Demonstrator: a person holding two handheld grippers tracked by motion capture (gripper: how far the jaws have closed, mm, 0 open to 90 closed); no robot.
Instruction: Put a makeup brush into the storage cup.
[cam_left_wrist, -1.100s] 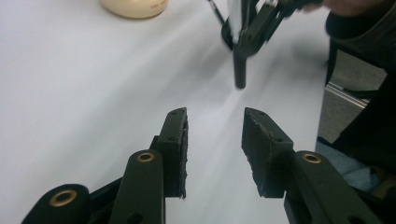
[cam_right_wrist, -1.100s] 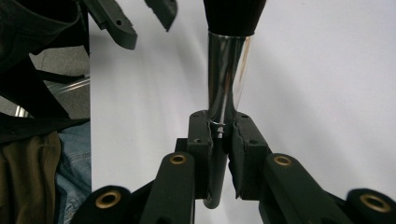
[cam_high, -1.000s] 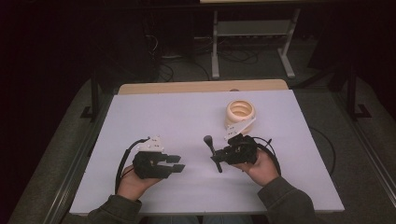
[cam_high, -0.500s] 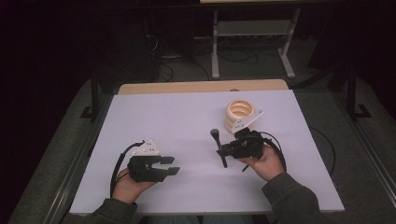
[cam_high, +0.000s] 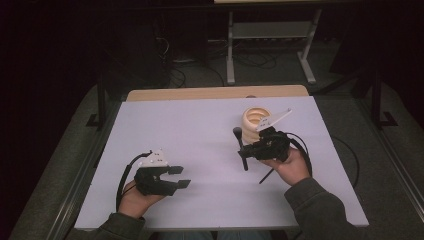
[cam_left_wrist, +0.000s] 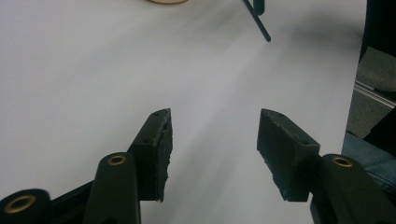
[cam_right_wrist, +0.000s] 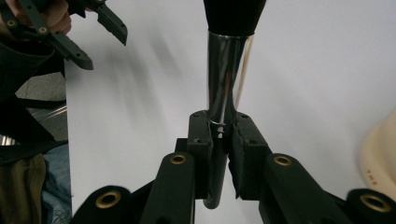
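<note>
My right gripper (cam_high: 246, 150) is shut on the metal ferrule of a black makeup brush (cam_high: 241, 147) and holds it just above the white table sheet (cam_high: 190, 125). In the right gripper view the pads (cam_right_wrist: 201, 135) clamp the shiny neck of the brush (cam_right_wrist: 226, 70), with the dark bristle head beyond them. A cream ringed holder (cam_high: 254, 119) stands right behind that hand. My left gripper (cam_high: 181, 176) rests low at the front left. Its jaws have just been opening and hold nothing; in the left gripper view the gripper (cam_left_wrist: 214, 135) frames bare sheet.
The sheet covers a wooden table whose back edge (cam_high: 215, 93) shows. A metal stand (cam_high: 270, 45) and cables lie on the dark floor beyond. Table rails run along both sides. The holder's edge (cam_right_wrist: 380, 149) sits at the right of the right gripper view.
The right hand has carried the brush rightward and farther back, closer to the cream holder. The left gripper's jaws have spread wider while the left hand stayed in place.
</note>
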